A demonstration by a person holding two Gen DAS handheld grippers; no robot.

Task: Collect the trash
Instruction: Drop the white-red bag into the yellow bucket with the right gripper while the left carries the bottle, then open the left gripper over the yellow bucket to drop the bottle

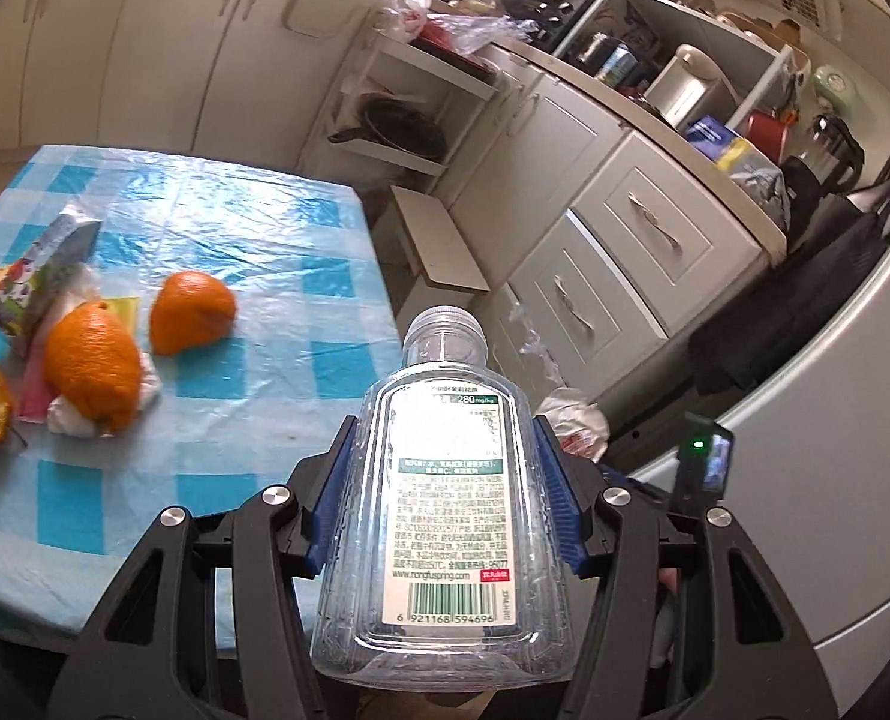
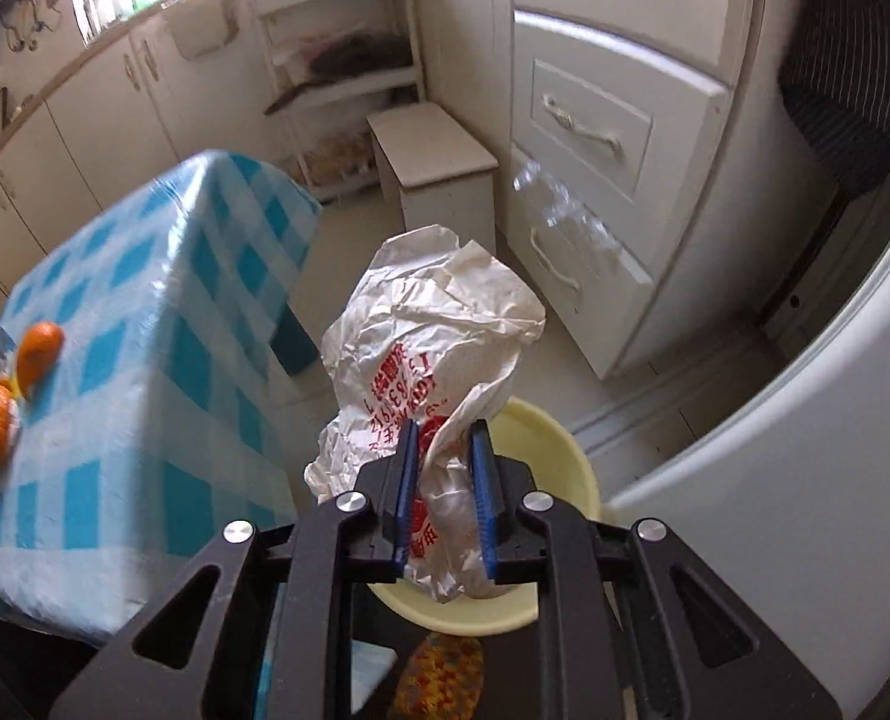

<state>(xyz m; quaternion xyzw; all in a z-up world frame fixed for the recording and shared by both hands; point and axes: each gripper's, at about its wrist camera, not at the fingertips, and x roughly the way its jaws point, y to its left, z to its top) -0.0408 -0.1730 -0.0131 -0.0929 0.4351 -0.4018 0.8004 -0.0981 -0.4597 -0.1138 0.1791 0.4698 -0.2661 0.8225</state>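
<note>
— Claws first: left gripper (image 1: 445,498)?
— Clamped on an empty clear bottle (image 1: 442,360), jaws spread wide across its flat sides, blue pads (image 1: 332,480) pressed on both edges. Gripped mid-body with the neck pointing forward, probably to avoid slipping or crushing.
— Right gripper (image 2: 445,492)?
— Nearly closed, pinched on a crumpled white plastic bag (image 2: 439,312) with red print. Left only a narrow gap, filled with bunched film.
— Now the rest, big to small.
— Table (image 1: 253,222) in blue checked cloth, off to the left in both views. Then a yellow basin (image 2: 556,450), low down, directly under the bag. Looked like the collection bin, hence the hover above it. Judged as mid drop-off, with the bag not yet let go.
— Bottle relative to basin?
— Couldn't tell; saw no basin from the left wrist. Was held in the air past the table edge, near the bag.
— Leftovers on the table?
— Orange peels (image 1: 190,312), a juice carton (image 1: 37,276), crumpled tissue (image 1: 73,414) under one peel. Lay clustered toward the left side, well apart from both grippers. Judged as trash yet to collect, so task roughly a third done.
</note>
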